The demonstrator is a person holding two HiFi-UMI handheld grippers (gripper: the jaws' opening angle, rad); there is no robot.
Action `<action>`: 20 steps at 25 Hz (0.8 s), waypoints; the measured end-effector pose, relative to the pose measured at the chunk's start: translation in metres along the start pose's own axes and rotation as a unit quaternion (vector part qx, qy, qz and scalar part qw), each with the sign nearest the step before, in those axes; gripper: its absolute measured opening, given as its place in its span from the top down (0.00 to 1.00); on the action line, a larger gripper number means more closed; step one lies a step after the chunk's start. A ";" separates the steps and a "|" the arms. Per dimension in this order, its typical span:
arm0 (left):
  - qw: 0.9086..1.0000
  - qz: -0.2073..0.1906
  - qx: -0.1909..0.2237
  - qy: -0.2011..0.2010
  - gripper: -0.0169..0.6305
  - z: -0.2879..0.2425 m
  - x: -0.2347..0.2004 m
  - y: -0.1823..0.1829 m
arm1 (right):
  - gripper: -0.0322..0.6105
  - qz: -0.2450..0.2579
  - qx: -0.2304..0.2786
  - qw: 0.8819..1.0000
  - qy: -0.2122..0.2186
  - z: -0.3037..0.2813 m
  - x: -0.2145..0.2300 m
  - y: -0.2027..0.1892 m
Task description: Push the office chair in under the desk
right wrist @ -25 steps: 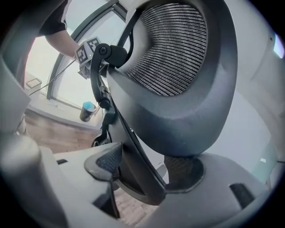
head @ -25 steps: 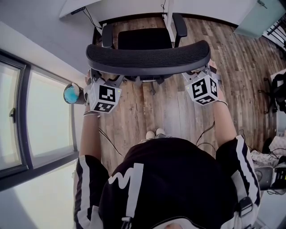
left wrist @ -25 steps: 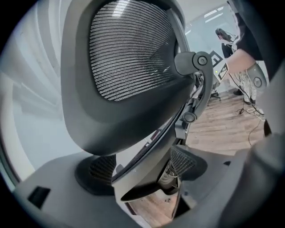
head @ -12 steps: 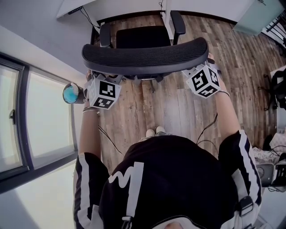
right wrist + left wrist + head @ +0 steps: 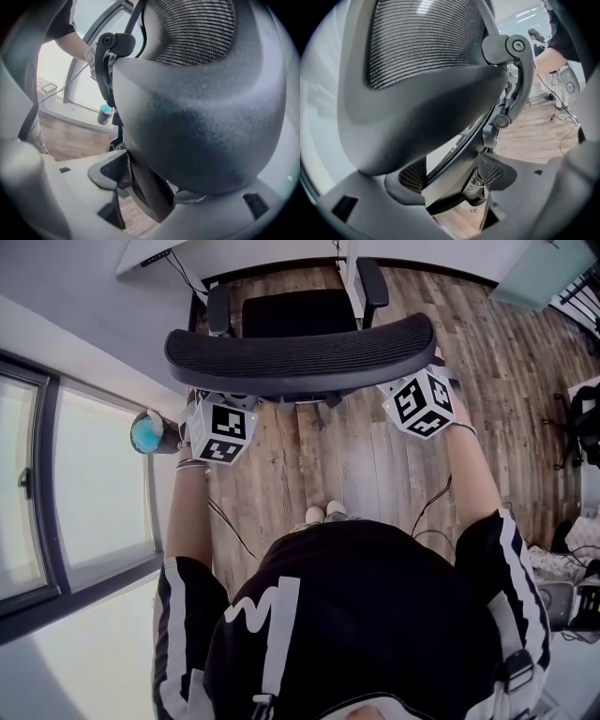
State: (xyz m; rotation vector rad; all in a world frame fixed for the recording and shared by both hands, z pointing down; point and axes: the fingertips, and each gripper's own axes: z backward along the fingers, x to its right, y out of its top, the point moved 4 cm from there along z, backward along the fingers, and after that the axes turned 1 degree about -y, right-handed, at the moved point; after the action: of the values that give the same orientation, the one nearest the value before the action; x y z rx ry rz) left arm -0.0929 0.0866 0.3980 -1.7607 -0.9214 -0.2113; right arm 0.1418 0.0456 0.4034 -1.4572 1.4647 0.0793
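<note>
A black office chair stands in front of me, its curved mesh backrest [image 5: 300, 357] across the head view and its seat [image 5: 298, 313] pointing at the white desk [image 5: 272, 254]. My left gripper [image 5: 220, 401] sits at the backrest's left end and my right gripper [image 5: 412, 388] at its right end, both tucked under the rim. In the left gripper view the backrest [image 5: 422, 56] fills the frame. Its lower frame edge lies between the wide jaws of the left gripper [image 5: 452, 176], which have just been closing slightly. The right gripper [image 5: 150, 183] straddles the backrest [image 5: 201, 117], which hides its far finger.
A window wall [image 5: 75, 474] runs along the left, with a blue-topped bottle [image 5: 150, 434] by it. A white desk leg [image 5: 353, 277] stands beside the right armrest. Cables [image 5: 230, 521] trail over the wood floor near my feet [image 5: 323, 515]. Dark gear [image 5: 581, 437] sits at the right.
The chair has rolled a little toward the desk, upward in the head view, and both grippers have gone with it at the backrest's ends.
</note>
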 end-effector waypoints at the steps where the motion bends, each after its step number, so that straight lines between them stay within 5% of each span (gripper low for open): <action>1: 1.000 0.002 0.000 0.000 0.44 0.000 0.001 0.000 | 0.49 0.001 0.001 1.000 -0.002 0.000 0.000 0.000; 20: 0.999 0.025 0.008 0.020 0.45 -0.001 0.014 0.011 | 0.49 0.016 0.009 1.000 -0.001 0.004 0.008 -0.015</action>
State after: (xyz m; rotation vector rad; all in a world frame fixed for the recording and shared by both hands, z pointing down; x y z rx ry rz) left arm -0.0760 0.0906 0.3983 -1.7569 -0.8470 -0.2050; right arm 0.1573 0.0386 0.4050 -1.4179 1.4838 0.0873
